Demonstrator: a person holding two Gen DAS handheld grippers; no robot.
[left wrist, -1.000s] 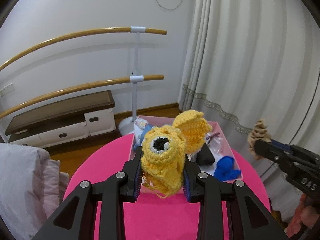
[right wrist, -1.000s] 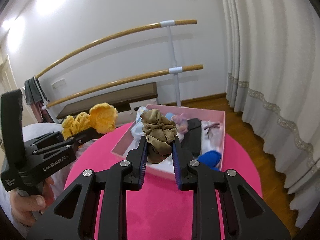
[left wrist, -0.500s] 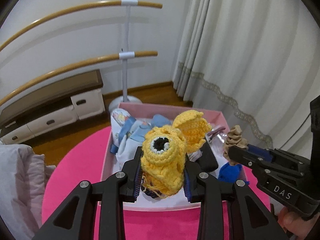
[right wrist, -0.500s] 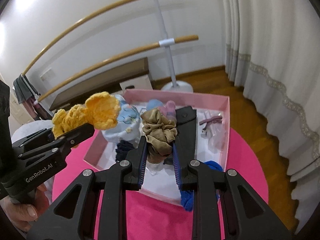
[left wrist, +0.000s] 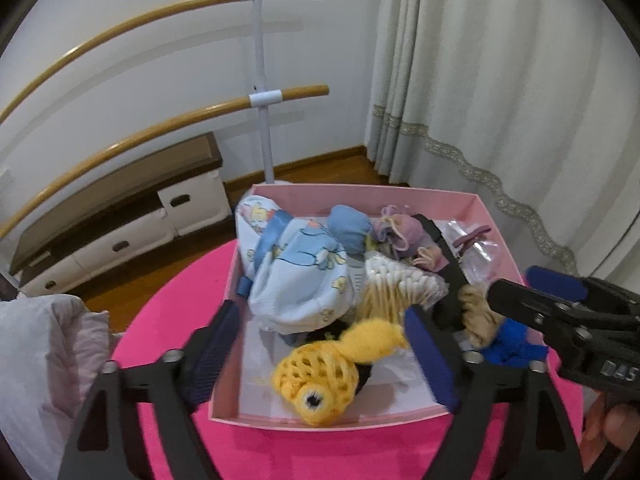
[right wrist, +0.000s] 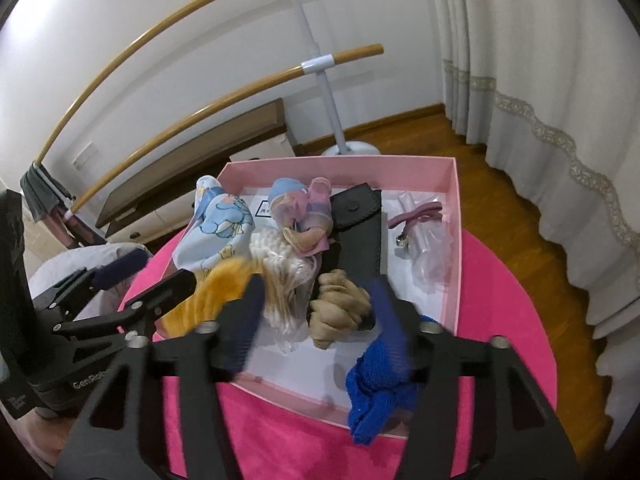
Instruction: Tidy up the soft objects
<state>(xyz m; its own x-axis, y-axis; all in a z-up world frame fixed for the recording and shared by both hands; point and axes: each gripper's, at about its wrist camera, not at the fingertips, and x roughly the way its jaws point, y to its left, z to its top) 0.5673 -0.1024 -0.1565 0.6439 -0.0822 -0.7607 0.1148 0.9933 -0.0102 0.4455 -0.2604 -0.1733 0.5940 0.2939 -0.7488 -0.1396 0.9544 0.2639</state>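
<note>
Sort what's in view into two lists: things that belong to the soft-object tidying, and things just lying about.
Part of the job:
- yellow crochet toy
- tan scrunchie
- blue knit piece
- baby-print cloth
- pink box
- left gripper, right gripper, both open

Just lying about:
- ballet barre
- curtain
- low cabinet

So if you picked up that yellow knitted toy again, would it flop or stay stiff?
Probably flop: the yellow knitted toy lies slumped and bent in the pink box. It looks light, being open, holey yarn. It is unlikely to slip, since the yarn looks rough.
</note>
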